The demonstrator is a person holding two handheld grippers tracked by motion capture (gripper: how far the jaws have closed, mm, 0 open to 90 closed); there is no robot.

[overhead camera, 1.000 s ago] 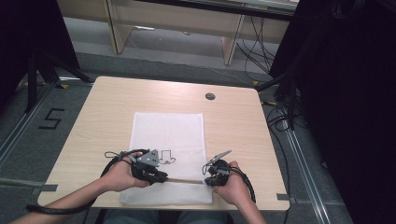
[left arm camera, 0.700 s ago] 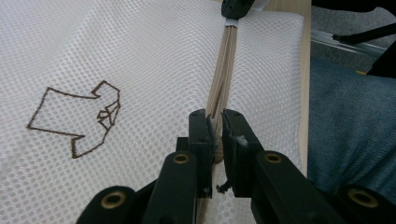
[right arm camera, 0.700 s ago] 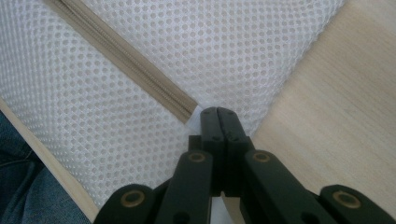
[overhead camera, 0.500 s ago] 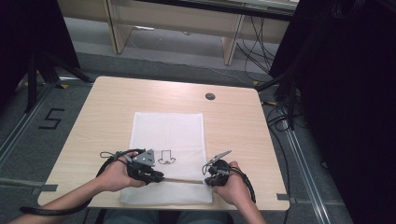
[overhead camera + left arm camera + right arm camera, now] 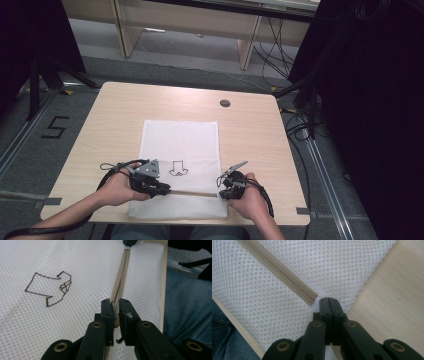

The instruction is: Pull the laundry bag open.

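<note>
White honeycomb mesh bag (image 5: 180, 165) on your pale wood tabletop (image 5: 250, 130).
Your left gripper (image 5: 115, 306) pinches the beige zipper (image 5: 121, 277); your right gripper (image 5: 328, 302) clamps the bag's corner. Close up, an embroidered shirt outline (image 5: 50, 288) shows.

A lab: black curtains (image 5: 370, 125), floor cables (image 5: 272, 45) and a taped number (image 5: 55, 127).

White mesh laundry bag (image 5: 180, 150) — flat on table, beige zipper (image 5: 192, 193) along near end

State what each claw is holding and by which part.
Left claw pinches the bag's tan zipper at its near end. Right claw is shut on the bag's edge at the zipper's other end.
</note>
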